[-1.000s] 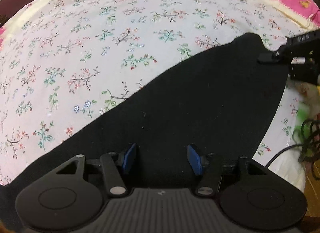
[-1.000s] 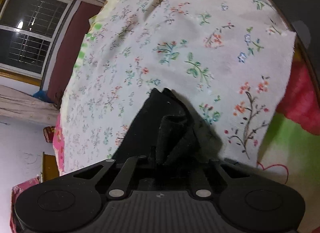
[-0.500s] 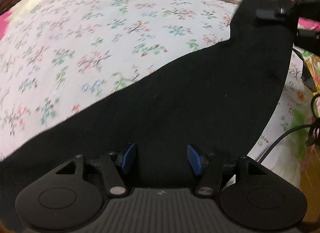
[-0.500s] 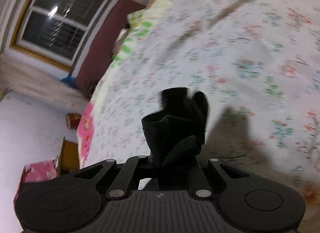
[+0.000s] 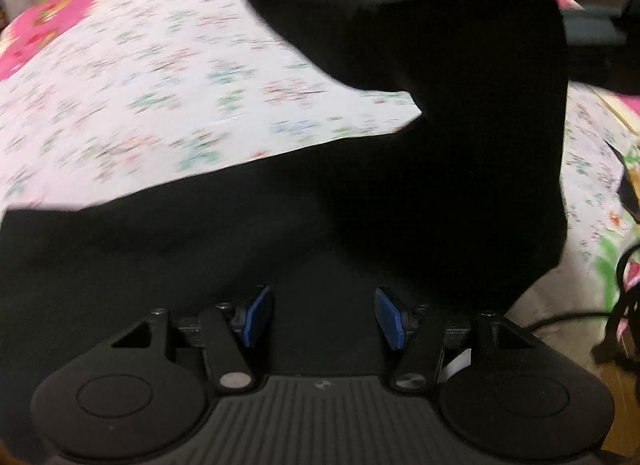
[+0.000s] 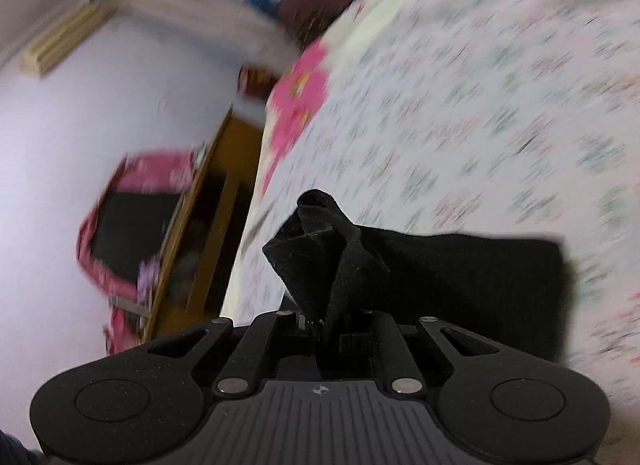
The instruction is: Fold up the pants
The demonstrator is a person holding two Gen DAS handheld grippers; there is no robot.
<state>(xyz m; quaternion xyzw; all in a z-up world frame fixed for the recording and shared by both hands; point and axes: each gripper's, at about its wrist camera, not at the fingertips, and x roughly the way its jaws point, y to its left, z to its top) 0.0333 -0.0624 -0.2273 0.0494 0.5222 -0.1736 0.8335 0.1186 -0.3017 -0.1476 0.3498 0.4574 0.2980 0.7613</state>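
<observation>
Presently, the black fabric pants (image 5: pixel 440 169) are seen spread over a bed covered by a white floral-print sheet (image 5: pixel 160 97), with one end raised off it. That raised end (image 6: pixel 328 249) is pinched in the right tool (image 6: pixel 324 323), whose jaws are fully closed on a bunched fold. The left tool (image 5: pixel 322 317) is held over the dark cloth with its blue pads (image 5: pixel 256 315) set moderately apart, nothing gripped between them. A pink-patterned border (image 6: pixel 298 97) is noted at the sheet's edge. Both views are blurred.
</observation>
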